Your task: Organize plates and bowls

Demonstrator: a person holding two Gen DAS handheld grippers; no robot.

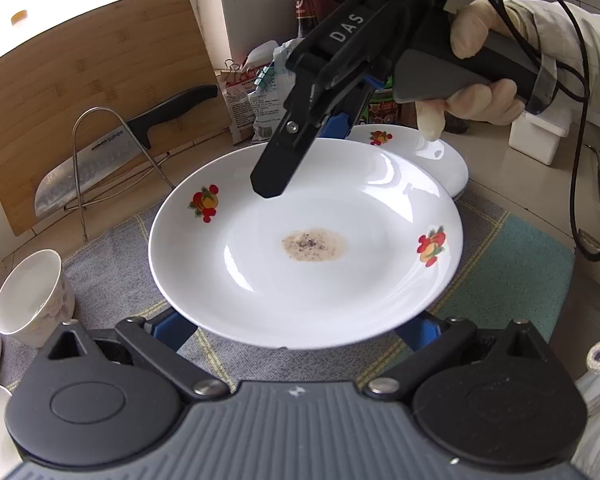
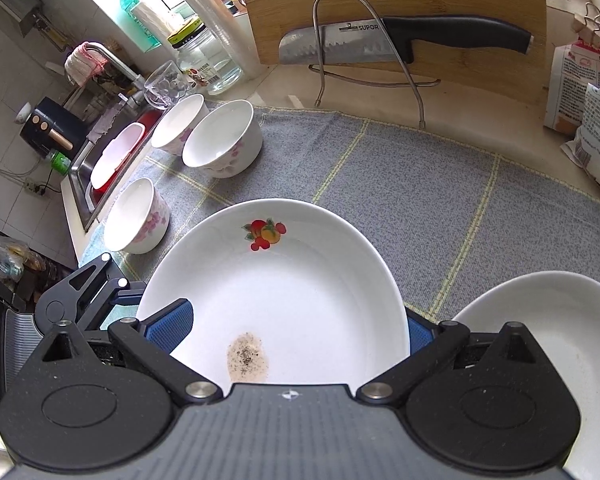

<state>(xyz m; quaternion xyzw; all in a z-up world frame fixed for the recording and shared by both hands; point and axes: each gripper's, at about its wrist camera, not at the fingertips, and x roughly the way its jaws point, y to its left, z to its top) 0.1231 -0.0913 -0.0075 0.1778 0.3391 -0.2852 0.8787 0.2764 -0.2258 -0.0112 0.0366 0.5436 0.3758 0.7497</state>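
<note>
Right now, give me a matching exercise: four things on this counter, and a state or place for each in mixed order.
Things:
1. stained plate
2. knife
3. second plate
4. bowl

States:
A. resting on a wire rack, against the cutting board
B. standing empty on the grey cloth
C. held between both grippers
D. lying beside the held plate

Pairs: 1-C, 2-A, 3-D, 4-B

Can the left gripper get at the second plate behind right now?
Probably not. The left gripper looks occupied at the stained plate, which overlaps the second plate. The right gripper also sits in between.
</note>
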